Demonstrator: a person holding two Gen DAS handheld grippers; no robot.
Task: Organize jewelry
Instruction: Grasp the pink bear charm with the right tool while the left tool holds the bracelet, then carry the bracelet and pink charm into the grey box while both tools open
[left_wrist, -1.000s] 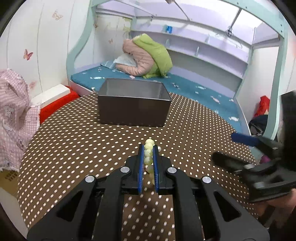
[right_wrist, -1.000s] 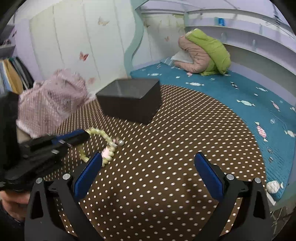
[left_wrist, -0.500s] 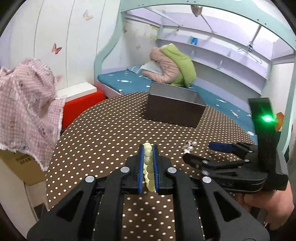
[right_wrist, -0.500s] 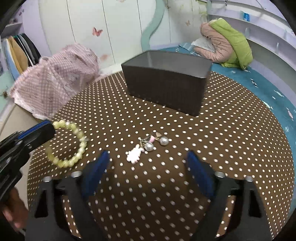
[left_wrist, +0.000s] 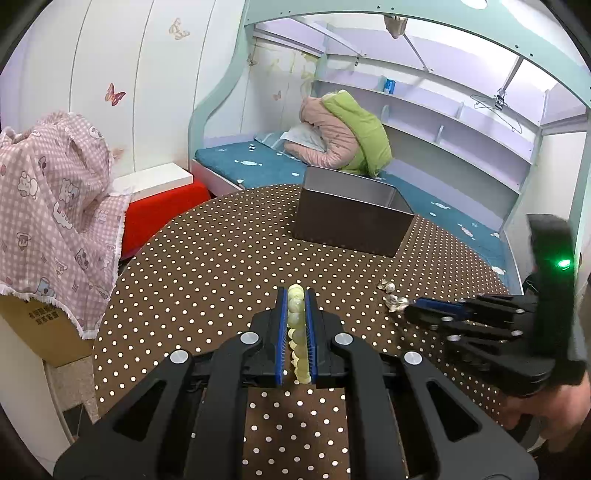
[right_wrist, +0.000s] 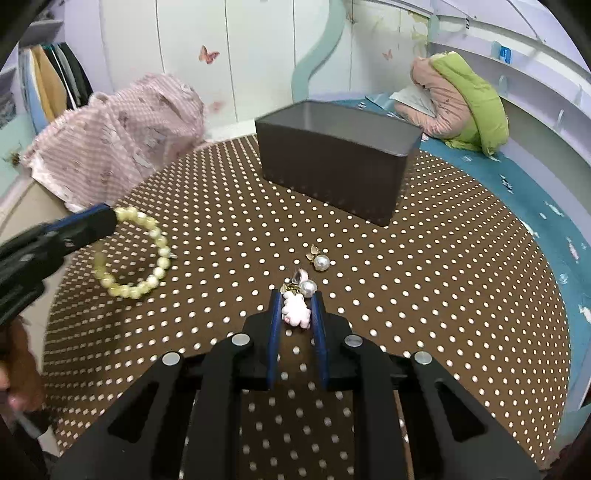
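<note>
Sitting open-topped at the far side of the dotted table (right_wrist: 424, 295), the dark box (right_wrist: 332, 173) shows only bare grey inner walls from my angles; its floor is hidden, so I cannot tell what is in it.

My left gripper (left_wrist: 296, 306) is clamped tight on the bead bracelet (right_wrist: 133, 254). In the left view the pale beads run in a line between the blue pads, along the fingers toward the box. From the right view the loop hangs clear of the fingertips out to the side, roughly a ring, with a small metal piece on its far edge.

My right gripper (right_wrist: 295, 306) has its jaws just closing in, and the pink charm (right_wrist: 295, 312) now sits between the pads, which appear to touch its sides. Its long axis runs along my fingers: pink figure nearest me, then a gold link and a pearl (right_wrist: 308, 287) at the fingertips, pointing toward the box. A separate pearl earring (right_wrist: 319, 260) lies just beyond on the table, apart from the charm.

Against a second ago: the right jaws stood wide with nothing in them, off from the charm; now they bracket it. The bracelet was close to the charm then; now it is held off to the left, well apart.
</note>
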